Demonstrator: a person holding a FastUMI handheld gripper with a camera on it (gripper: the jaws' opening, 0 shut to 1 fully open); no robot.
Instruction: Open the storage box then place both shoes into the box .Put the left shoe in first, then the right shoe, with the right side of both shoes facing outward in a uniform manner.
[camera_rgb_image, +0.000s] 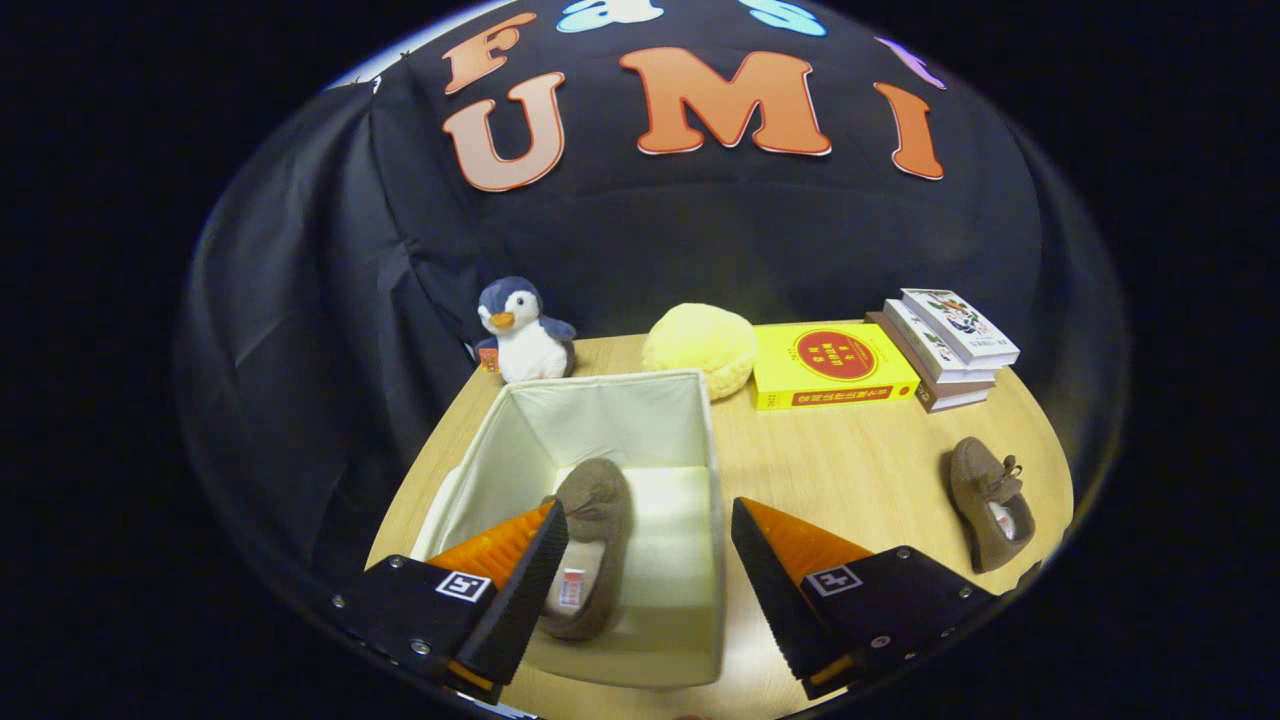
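Brown suede shoe (590, 545) lies inside open fabric storage box (700, 430); gripper (640, 560) wide apart, empty; second shoe (985, 505) at three o'clock on table (830, 460).

The gripper (640, 530) points forward and down, its fingers (520, 590) spread wide apart, gripping nothing.

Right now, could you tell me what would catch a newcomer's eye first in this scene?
The open cream storage box on the wooden table stands out first, with one brown shoe lying inside it, between the open tongs. The second brown shoe lies on the table off to the right of the box. Beyond the box sit a plush penguin, a yellow cushion and a bright yellow book beside a small stack of books.
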